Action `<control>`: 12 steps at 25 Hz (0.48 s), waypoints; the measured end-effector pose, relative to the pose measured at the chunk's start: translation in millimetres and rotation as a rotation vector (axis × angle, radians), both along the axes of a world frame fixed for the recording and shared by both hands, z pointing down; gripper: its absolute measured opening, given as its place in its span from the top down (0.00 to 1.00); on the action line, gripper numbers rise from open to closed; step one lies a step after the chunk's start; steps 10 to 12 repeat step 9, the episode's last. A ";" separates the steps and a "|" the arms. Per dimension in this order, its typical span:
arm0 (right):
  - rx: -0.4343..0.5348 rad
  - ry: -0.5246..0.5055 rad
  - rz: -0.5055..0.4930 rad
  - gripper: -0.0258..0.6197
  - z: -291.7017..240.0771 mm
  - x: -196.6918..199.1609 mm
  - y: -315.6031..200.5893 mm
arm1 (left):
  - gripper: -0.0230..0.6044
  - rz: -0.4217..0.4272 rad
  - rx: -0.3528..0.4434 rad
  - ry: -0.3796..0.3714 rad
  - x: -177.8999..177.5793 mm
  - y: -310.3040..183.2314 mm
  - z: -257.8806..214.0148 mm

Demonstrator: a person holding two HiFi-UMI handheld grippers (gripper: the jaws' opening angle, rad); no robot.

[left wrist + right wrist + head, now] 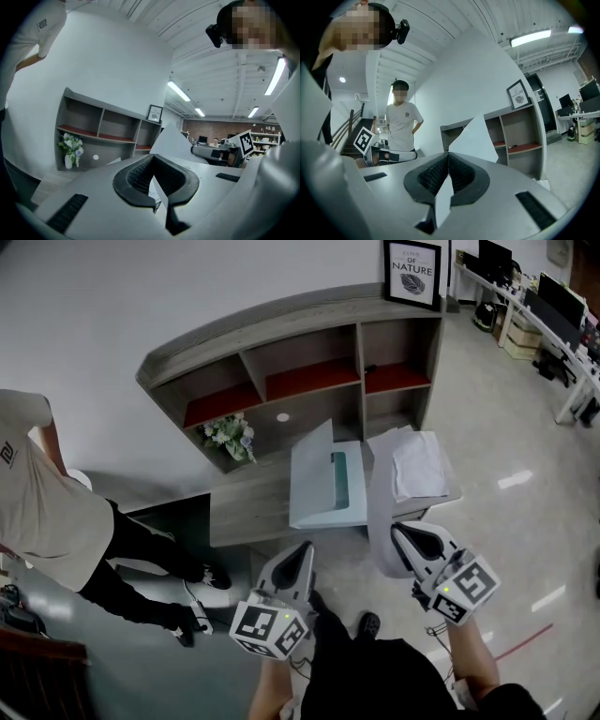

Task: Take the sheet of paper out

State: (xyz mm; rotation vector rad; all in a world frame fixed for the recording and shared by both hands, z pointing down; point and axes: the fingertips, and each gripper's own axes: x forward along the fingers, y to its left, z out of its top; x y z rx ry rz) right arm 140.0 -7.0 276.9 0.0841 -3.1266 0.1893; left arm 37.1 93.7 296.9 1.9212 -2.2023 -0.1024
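A pale blue folder (319,493) lies open on the grey desk (242,510), its flap raised. My left gripper (306,547) is at the folder's near edge; in the left gripper view the left gripper (152,161) is shut on a thin pale sheet, seemingly the folder's edge (176,140). A white sheet of paper (380,521) curves from the folder's right side down to my right gripper (398,529). In the right gripper view the right gripper (447,157) is shut on that sheet (476,138), which sticks up beyond the jaws as a triangle.
Behind the desk stands a grey shelf unit (309,381) with red shelves, a vase of flowers (230,437) and a framed picture (412,273). More white paper (419,465) lies on the desk's right end. A person (47,512) stands at the left. Office desks (553,315) are far right.
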 end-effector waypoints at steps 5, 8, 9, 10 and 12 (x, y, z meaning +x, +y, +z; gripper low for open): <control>0.001 0.002 0.005 0.94 1.6 0.9 0.6 | 0.95 -0.002 -0.008 0.003 0.6 2.6 4.5; 0.004 -0.001 0.006 0.94 0.4 -0.4 0.9 | 0.95 -0.003 -0.015 0.000 0.2 3.3 6.3; 0.005 -0.002 0.006 0.94 -0.1 -0.9 1.1 | 0.95 -0.004 -0.017 0.000 0.0 3.6 6.9; 0.005 -0.002 0.006 0.94 -0.1 -0.9 1.1 | 0.95 -0.004 -0.017 0.000 0.0 3.6 6.9; 0.005 -0.002 0.006 0.94 -0.1 -0.9 1.1 | 0.95 -0.004 -0.017 0.000 0.0 3.6 6.9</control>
